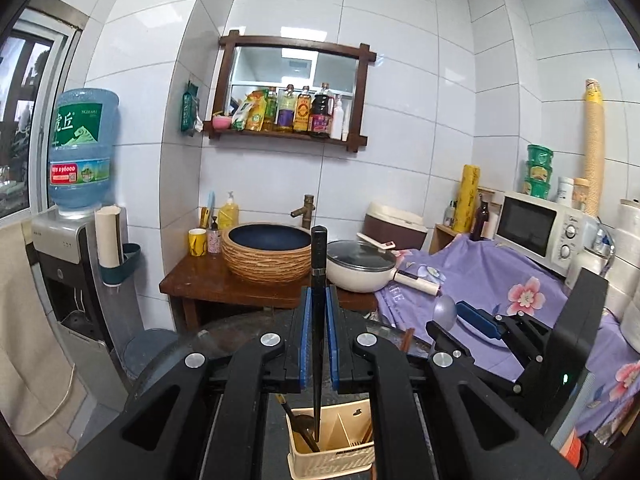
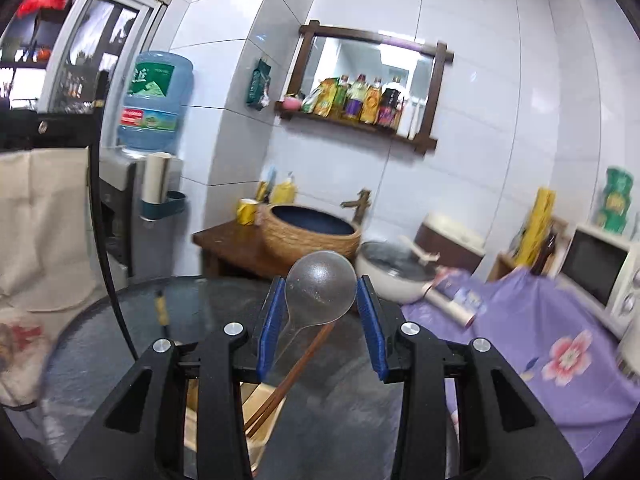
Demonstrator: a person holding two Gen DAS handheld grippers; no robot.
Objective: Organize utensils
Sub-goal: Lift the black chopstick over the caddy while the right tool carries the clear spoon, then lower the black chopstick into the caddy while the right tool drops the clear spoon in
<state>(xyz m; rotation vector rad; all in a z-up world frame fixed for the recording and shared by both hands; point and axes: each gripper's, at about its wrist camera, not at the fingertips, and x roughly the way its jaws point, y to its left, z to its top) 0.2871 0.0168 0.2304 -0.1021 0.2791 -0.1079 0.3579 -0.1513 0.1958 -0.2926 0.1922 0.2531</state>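
Clamped between blue pads, the left gripper (image 1: 319, 312) holds a long black utensil handle (image 1: 319, 280) at the centre of the left wrist view. That handle stands nearly upright, its top rising above the fingertips and its lower end reaching down into a cream utensil holder (image 1: 332, 446) at the bottom centre of the frame. A dark spoon (image 1: 300, 426) leans in the holder's left compartment, and brown chopstick ends show at its right side. At the right of the frame the right gripper (image 1: 460, 312) comes in with a grey ladle bowl (image 1: 445, 311) at its tip, above a purple flowered cloth (image 1: 500, 280). Behind, at mid-frame, a woven basin (image 1: 266, 254) sits on a wooden stand, and a white lidded pan (image 1: 360, 266) rests beside it.

From the right wrist view, the right gripper (image 2: 320, 316) shows its blue pads fairly wide apart, with the translucent grey ladle (image 2: 320, 292) between them; the bowl sits at the fingertips, nearly touching both pads, and I cannot tell whether the pads actually grip it. Brown chopsticks (image 2: 292, 372) slant below the ladle down toward the cream holder (image 2: 264, 404) at the lower centre, on a dark round glass table (image 2: 120, 340). This view is somewhat blurred.
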